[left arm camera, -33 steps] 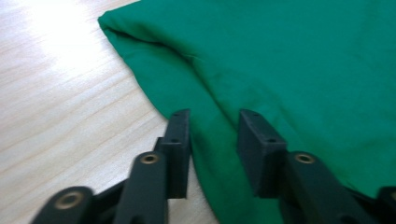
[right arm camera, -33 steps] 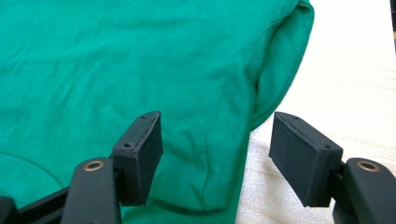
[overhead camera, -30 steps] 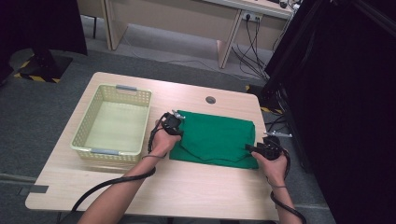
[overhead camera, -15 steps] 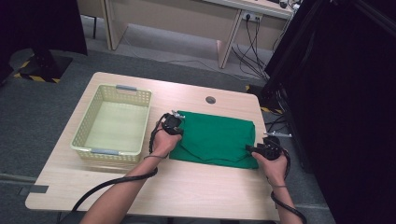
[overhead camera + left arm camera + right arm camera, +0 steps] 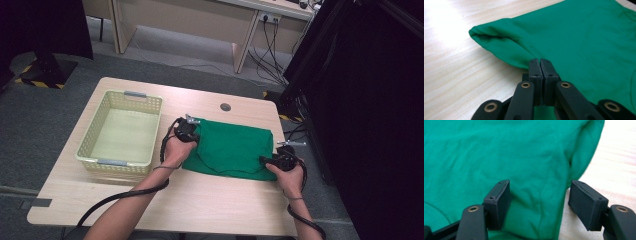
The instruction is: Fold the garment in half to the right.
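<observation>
Left gripper [image 5: 540,61] jaws just closed, pinching green cloth [image 5: 232,145] edge; right gripper [image 5: 539,200] open astride hem; basket [image 5: 87,150] empty; cloth long axis spans table [image 5: 200,200] left-right.

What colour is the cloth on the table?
Plain green cloth, no pattern; clearest in the right gripper view.
</observation>
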Demonstrator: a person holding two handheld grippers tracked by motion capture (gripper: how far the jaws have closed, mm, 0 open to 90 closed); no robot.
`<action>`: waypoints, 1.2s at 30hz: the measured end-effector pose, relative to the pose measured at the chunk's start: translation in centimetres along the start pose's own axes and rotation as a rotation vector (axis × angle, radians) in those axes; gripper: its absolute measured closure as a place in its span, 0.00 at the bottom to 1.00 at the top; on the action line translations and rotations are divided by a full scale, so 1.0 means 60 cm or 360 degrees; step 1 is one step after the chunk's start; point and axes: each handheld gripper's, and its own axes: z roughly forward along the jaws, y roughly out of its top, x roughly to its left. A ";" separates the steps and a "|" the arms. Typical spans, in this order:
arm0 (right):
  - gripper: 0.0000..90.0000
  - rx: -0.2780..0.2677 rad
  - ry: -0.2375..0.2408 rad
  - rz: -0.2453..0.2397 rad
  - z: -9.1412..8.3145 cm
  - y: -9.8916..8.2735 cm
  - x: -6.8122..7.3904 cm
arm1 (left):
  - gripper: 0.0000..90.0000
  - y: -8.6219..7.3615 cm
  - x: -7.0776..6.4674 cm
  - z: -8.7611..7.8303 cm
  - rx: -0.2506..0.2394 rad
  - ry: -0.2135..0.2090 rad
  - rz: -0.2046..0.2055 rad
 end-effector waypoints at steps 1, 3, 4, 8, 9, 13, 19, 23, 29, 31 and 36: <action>0.38 0.0002 -0.0003 -0.0008 0.001 0.001 0.003 | 0.98 0.001 -0.002 -0.001 -0.0011 -0.0003 0.0001; 0.38 0.0009 -0.0010 -0.0032 0.003 0.003 0.007 | 0.98 0.004 -0.003 -0.004 -0.0021 -0.0004 0.0006; 0.38 0.0009 -0.0015 -0.0042 0.005 0.004 0.009 | 0.98 0.004 -0.004 -0.005 -0.0026 -0.0003 0.0004; 0.37 0.0017 -0.0038 -0.0084 0.009 0.006 0.018 | 0.98 0.007 -0.004 -0.010 -0.0034 0.0005 0.0011; 0.37 0.0018 -0.0040 -0.0087 0.009 0.007 0.020 | 0.98 0.009 -0.004 -0.012 -0.0037 0.0005 0.0012; 0.37 0.0017 -0.0040 -0.0096 0.011 0.008 0.025 | 0.98 0.015 -0.008 -0.017 -0.0053 0.0003 0.0025; 0.37 0.0013 -0.0039 -0.0102 0.012 0.008 0.026 | 0.98 0.018 -0.010 -0.018 -0.0051 0.0006 0.0043; 0.37 0.0011 -0.0037 -0.0100 0.012 0.008 0.026 | 0.98 0.020 -0.011 -0.017 -0.0056 0.0010 0.0048; 0.37 0.0012 -0.0039 -0.0099 0.012 0.008 0.027 | 0.98 0.022 -0.014 -0.017 -0.0052 0.0012 0.0052; 0.37 0.0006 -0.0038 -0.0107 0.013 0.007 0.027 | 0.98 0.022 -0.014 -0.017 -0.0049 0.0012 0.0057; 0.37 0.0005 -0.0037 -0.0105 0.014 0.008 0.028 | 0.98 0.025 -0.014 -0.019 -0.0064 0.0017 0.0062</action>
